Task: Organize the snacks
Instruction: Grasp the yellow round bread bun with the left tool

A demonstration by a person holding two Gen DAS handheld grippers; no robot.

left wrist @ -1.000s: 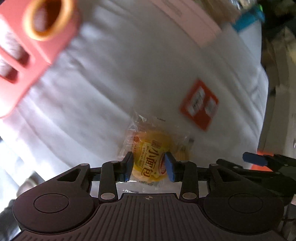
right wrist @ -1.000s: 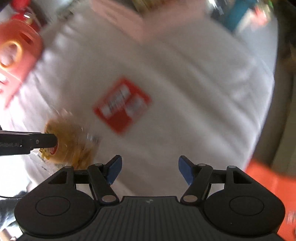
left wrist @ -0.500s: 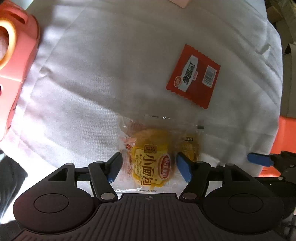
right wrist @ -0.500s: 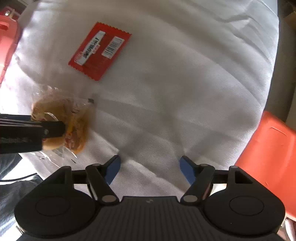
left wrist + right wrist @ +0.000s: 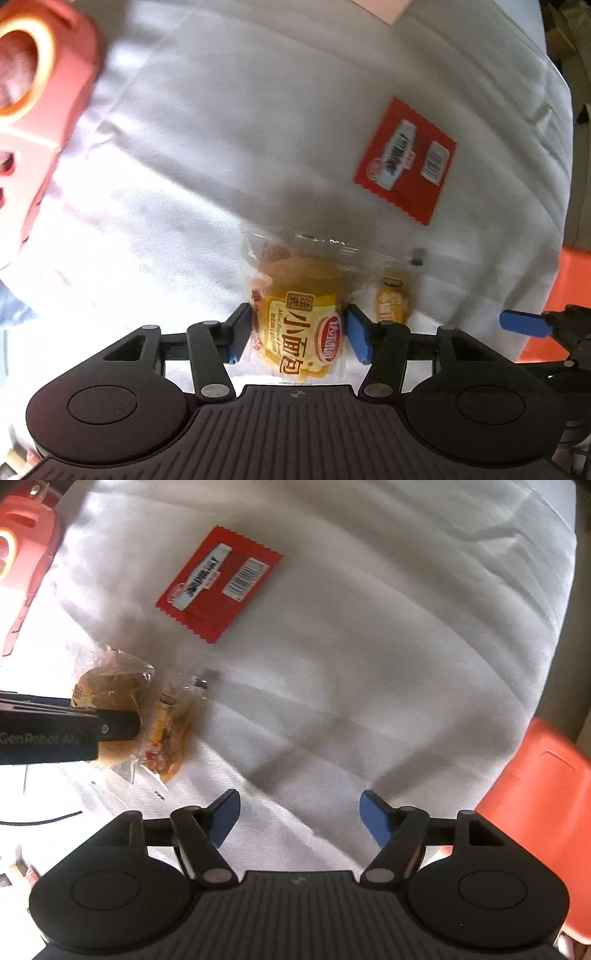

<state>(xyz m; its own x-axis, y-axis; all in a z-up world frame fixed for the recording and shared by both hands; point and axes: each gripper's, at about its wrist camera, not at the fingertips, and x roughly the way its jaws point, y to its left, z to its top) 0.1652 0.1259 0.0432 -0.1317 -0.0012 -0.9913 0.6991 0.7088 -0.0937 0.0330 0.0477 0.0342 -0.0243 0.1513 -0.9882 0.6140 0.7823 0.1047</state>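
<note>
At the far left of the left wrist view, a coral-pink basket (image 5: 40,96) with an orange-rimmed opening sits on the white cloth (image 5: 229,122), blurred and cut off by the frame; the right wrist view catches only a sliver of it in its upper left corner. Moving right, the left gripper (image 5: 300,332) is clamped on the bread packet (image 5: 301,314), its blue pads pressed against both sides of the yellow-labelled wrapper, which holds a small round bun in clear plastic. The left wrist view shows the printed label face-on; the right wrist view shows instead the packet's side, with the golden bun, the crumpled clear wrap and the black finger of the left gripper crossing in front of it from the left edge. Whether the packet rests on the cloth or is raised off it cannot be told from either view. Beyond and to the right of the packet, well apart from it, a flat red sachet (image 5: 219,594) with a white label and a barcode lies on the cloth, sharper in the right wrist view than in the left. A small dark speck (image 5: 418,257) lies on the cloth between the two snacks. Further right, the right gripper (image 5: 298,819) hovers over bare cloth with its blue-tipped jaws spread wide and nothing between them; the left wrist view shows just one of its blue tips at its right edge. At the far right, an orange bin (image 5: 539,775) stands beside the cloth.
</note>
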